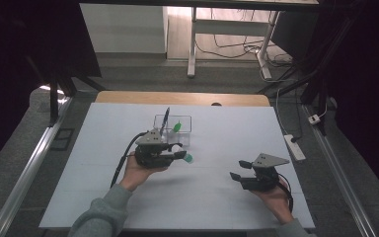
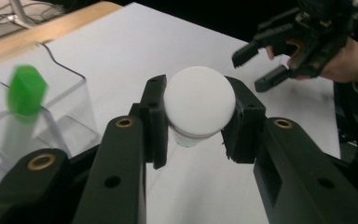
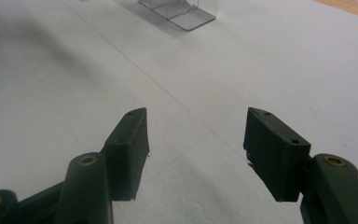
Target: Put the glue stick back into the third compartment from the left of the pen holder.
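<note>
My left gripper [image 1: 178, 150] [image 2: 199, 119] is over the middle of the white table [image 1: 217, 133], shut on a small item with a round white cap [image 2: 199, 100] and a clear body. Just beyond it stands a clear plastic box [image 1: 186, 120] [image 2: 74, 100] holding a dark pen [image 1: 166, 120] and a green-capped item [image 1: 177, 127] [image 2: 25, 88]. A small green thing [image 1: 188, 158] shows right beside the left jaws; whether it rests on the table I cannot tell. My right gripper [image 1: 239, 169] [image 3: 196, 144] [image 2: 258, 65] hangs open near the front right, nothing between its jaws.
The clear box [image 3: 186, 11] is far ahead in the right gripper view. A wooden strip [image 1: 182, 98] edges the table's far side. Beyond it are desk legs and cables on the floor, and a power strip [image 1: 294, 146] lies off the right edge.
</note>
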### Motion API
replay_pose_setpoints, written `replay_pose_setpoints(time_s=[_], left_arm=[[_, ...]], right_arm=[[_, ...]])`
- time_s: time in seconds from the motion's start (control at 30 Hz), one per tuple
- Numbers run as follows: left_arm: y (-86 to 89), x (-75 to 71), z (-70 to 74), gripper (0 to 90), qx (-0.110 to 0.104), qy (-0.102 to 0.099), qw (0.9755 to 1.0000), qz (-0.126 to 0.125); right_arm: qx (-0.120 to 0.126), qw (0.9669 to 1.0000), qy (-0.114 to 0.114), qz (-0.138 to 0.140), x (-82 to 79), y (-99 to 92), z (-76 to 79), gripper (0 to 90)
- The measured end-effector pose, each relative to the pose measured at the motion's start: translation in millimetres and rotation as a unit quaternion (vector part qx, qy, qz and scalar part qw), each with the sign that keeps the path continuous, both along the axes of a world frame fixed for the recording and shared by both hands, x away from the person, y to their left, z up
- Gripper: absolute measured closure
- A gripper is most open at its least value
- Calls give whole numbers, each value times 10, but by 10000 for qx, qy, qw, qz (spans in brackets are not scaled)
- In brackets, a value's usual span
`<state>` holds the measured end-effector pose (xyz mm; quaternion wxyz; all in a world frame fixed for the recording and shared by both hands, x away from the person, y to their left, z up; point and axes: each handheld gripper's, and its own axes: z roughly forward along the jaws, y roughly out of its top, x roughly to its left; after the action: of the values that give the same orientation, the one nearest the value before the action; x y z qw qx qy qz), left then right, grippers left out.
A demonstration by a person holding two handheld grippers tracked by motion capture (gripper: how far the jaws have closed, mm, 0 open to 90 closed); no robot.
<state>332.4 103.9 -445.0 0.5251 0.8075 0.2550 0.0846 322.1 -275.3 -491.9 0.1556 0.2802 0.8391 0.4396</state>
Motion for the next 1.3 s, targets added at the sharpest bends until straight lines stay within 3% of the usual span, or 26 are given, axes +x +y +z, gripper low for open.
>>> replay_pose_setpoints(time_s=[0.23, 0.53, 0.8, 1.07, 1.3], left_arm=[[10, 154, 201, 638, 61, -30, 9999, 158], [41, 335, 395, 638, 305, -122, 9988, 350], [46, 515, 466, 638, 518, -54, 9972, 530], [-15, 702, 528, 638, 594, 13, 9959, 679], [-56, 906, 558, 638, 798, 79, 9925, 924]], right_arm=[[-6, 10000, -13, -13, 5, -19, 1, 400], [-80, 10000, 44, 38, 8, 23, -15, 395], [-49, 10000, 30, 51, 0, 19, -7, 394], [-122, 9999, 65, 73, 3, 25, -13, 394], [-90, 9999, 86, 83, 5, 17, -17, 392]])
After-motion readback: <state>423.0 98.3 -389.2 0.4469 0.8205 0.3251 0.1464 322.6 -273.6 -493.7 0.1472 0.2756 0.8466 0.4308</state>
